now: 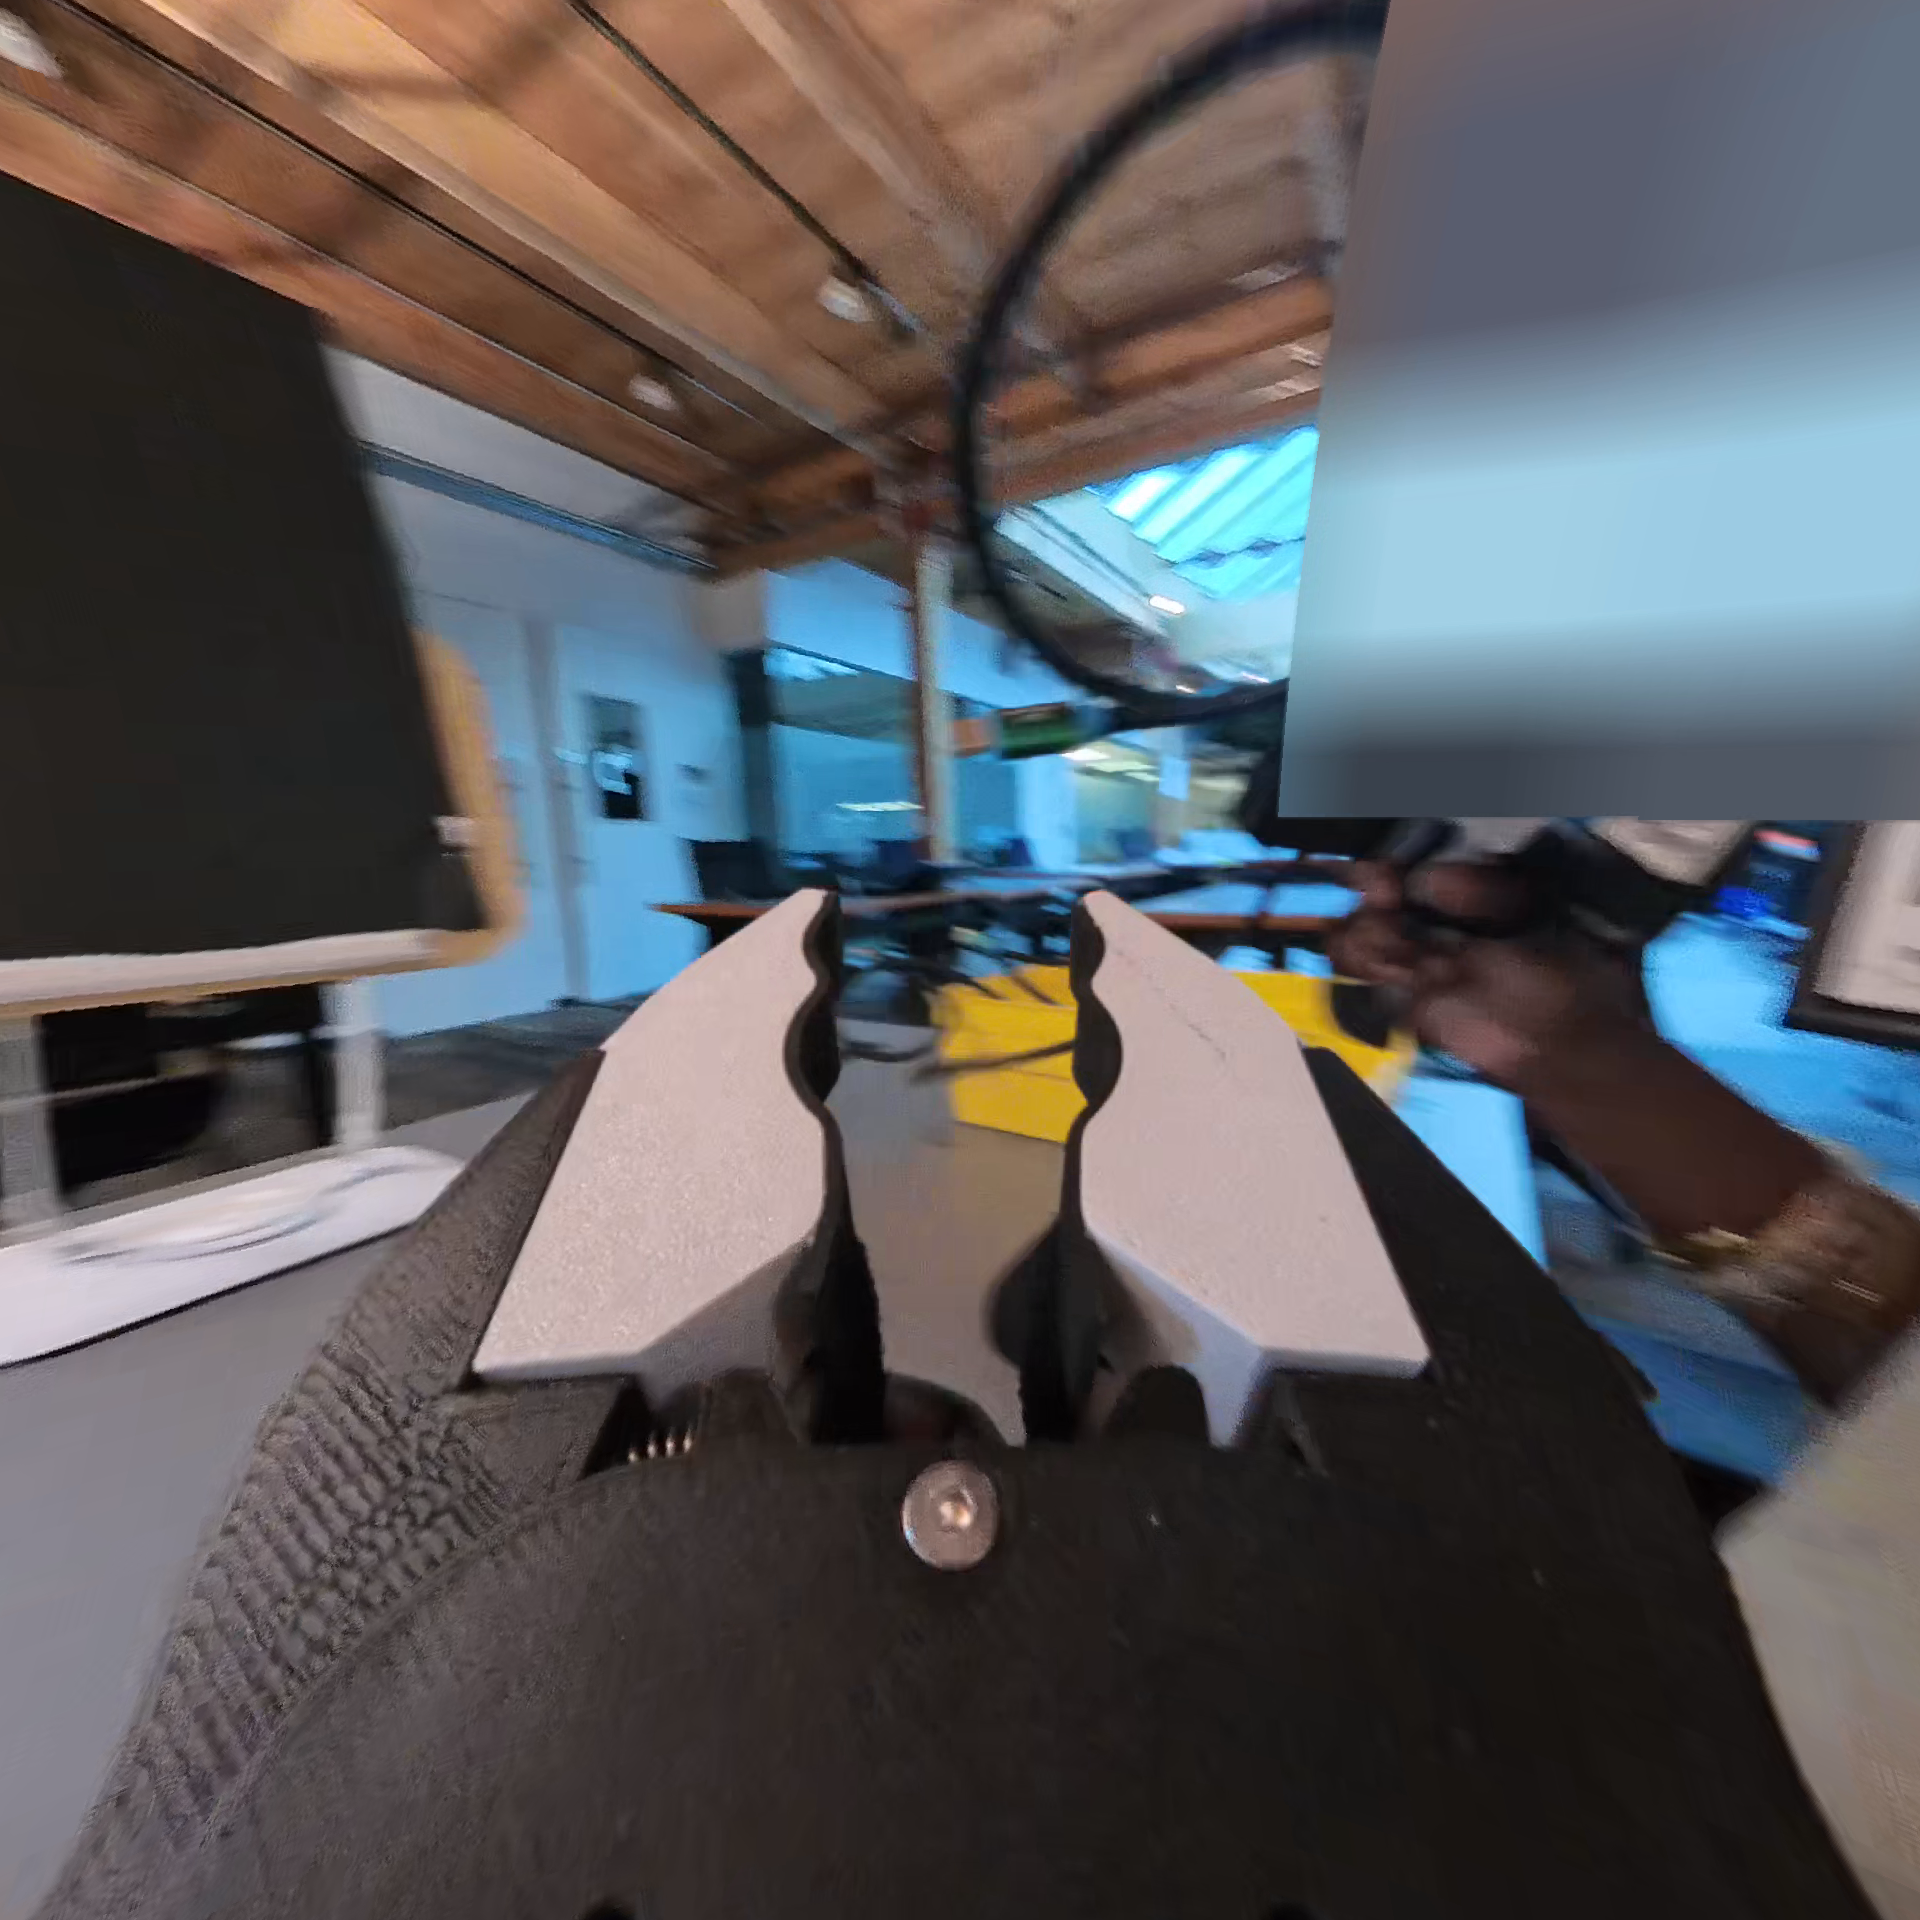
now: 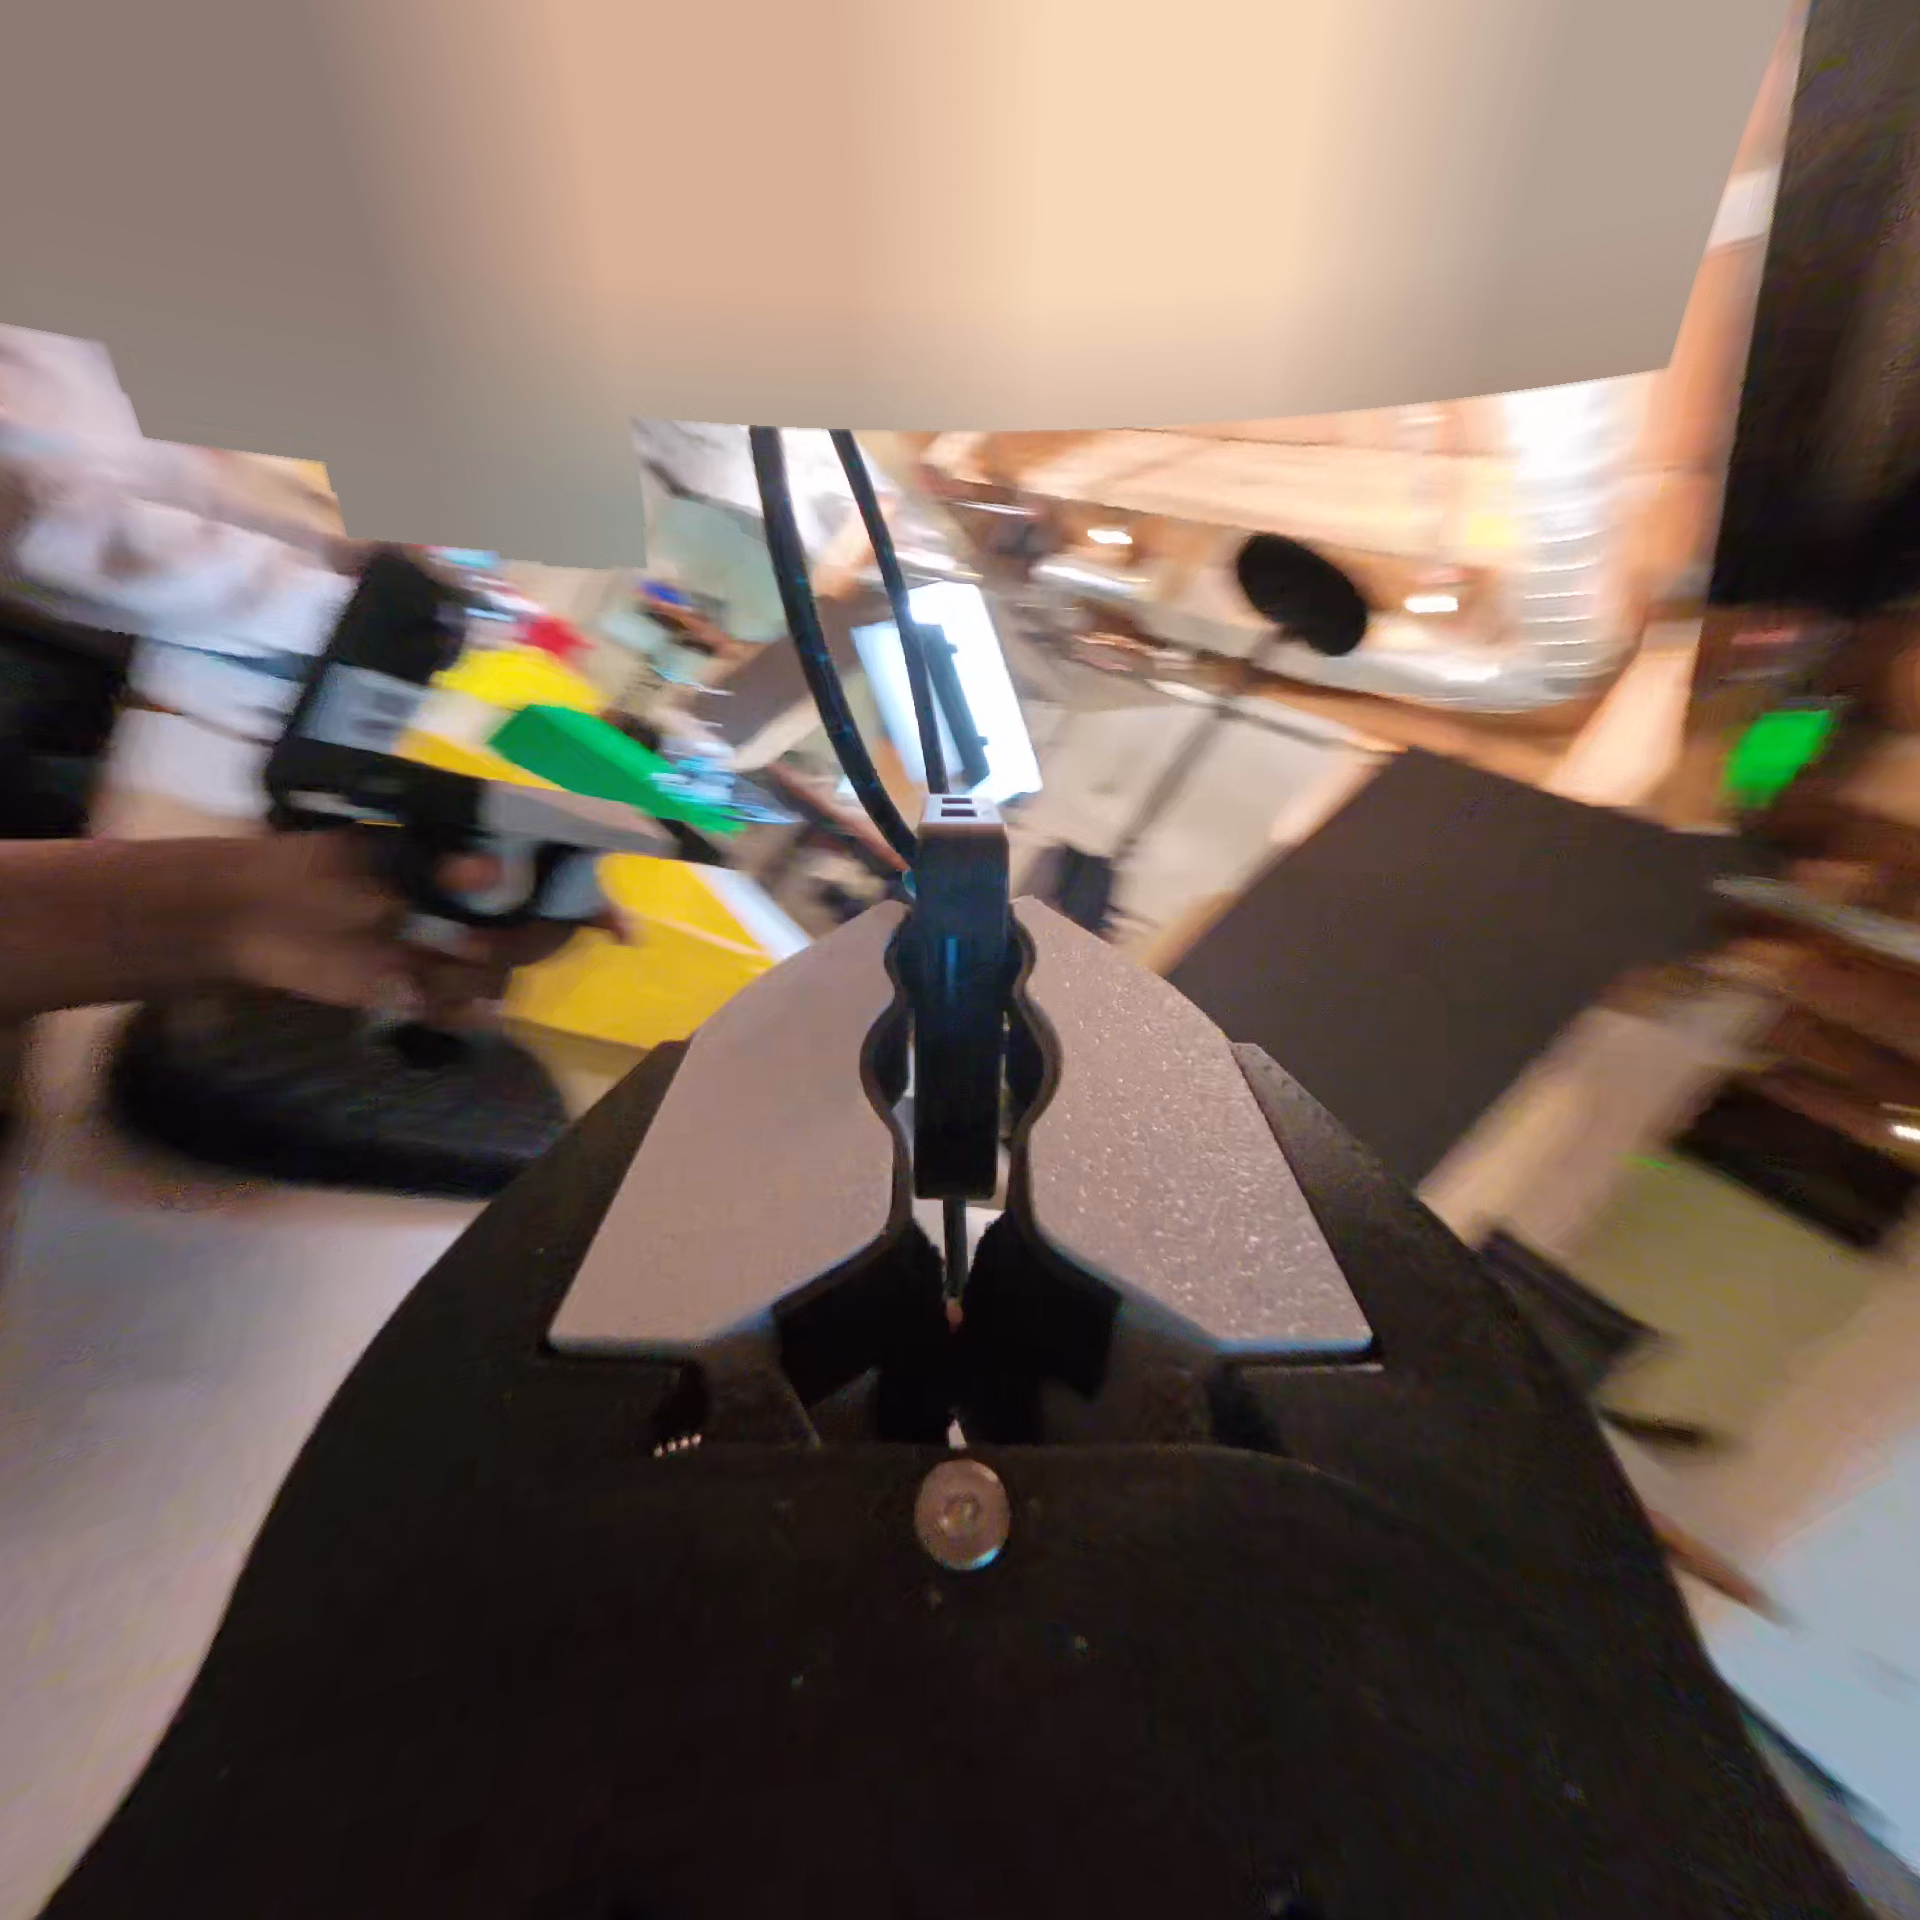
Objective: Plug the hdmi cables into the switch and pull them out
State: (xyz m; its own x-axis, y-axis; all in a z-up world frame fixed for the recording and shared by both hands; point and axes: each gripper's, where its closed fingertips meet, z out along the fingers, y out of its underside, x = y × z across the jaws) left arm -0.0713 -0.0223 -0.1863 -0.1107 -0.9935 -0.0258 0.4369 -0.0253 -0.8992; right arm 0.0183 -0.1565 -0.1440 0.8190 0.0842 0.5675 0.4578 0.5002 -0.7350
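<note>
Clamping a small black switch [image 2: 961,997] edge-on between its grey fingers [image 2: 779,1122], the right gripper [image 2: 956,935] holds the box up in the air, its narrow end with small slots pointing away from the camera. Two black cables [image 2: 821,665] rise from the far end of the switch and run up behind the blurred patch at the top of the right wrist view; whether they are plugged in or only pass behind cannot be told. A thin black wire [image 2: 954,1242] leaves the near end of the switch, between the finger bases.

Off to that view's left, a person's hand [image 2: 312,925] holds the left gripper, streaked by motion, over a yellow bin [image 2: 644,966] and a green block [image 2: 582,758].

Seen from its own camera, the left gripper [image 1: 956,925] has its fingers [image 1: 717,1122] apart with nothing between them, pointing over a grey tabletop [image 1: 208,1455] toward the yellow bin [image 1: 1008,1049]. A black cable loop [image 1: 987,436] arcs high against the wooden ceiling [image 1: 520,187]. To the right, a hand [image 1: 1475,997] with a gold bracelet [image 1: 1766,1236] grips the other gripper, too blurred for detail. A dark board [image 1: 187,582] stands at the left.
</note>
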